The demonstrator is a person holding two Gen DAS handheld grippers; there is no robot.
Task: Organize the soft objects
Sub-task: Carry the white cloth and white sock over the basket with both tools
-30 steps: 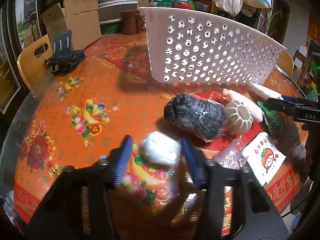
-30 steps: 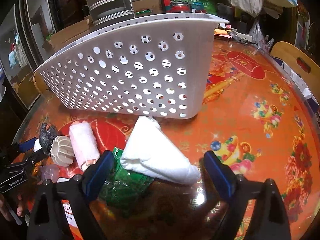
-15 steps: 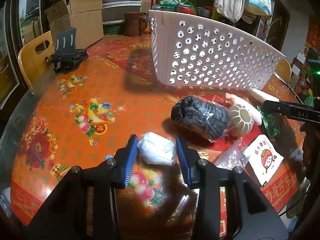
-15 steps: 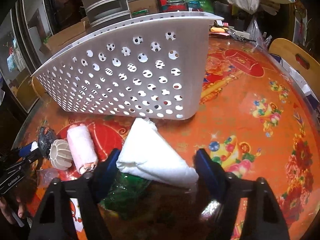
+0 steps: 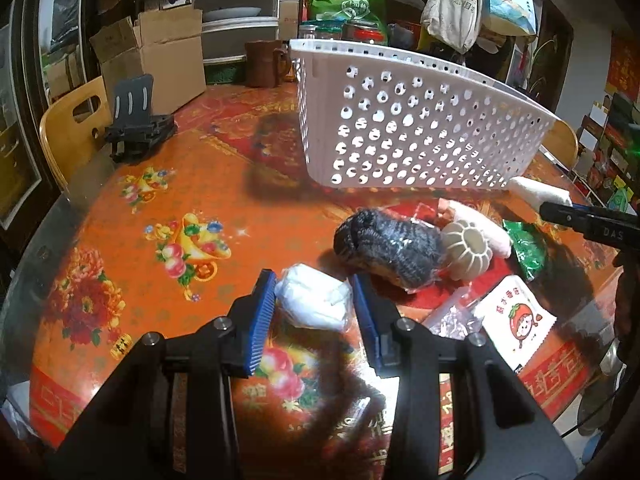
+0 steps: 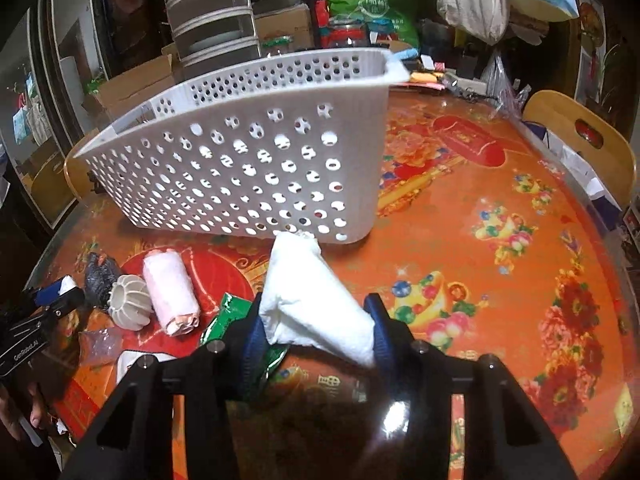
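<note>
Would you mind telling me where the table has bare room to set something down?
Free: the tablecloth right of the white basket, and the stretch between the black stand and basket. Crowded: in front of the basket, around the pink roll and ribbed ornament.

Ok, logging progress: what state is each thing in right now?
Left gripper: shut on white bundle.
Right gripper: shut on white cloth.
Basket: upright on table, contents hidden.
Pink roll: lying loose.
Dark knit piece: lying loose.

Cardboard box [image 5: 160,60], wooden chair [image 6: 584,136]
</note>
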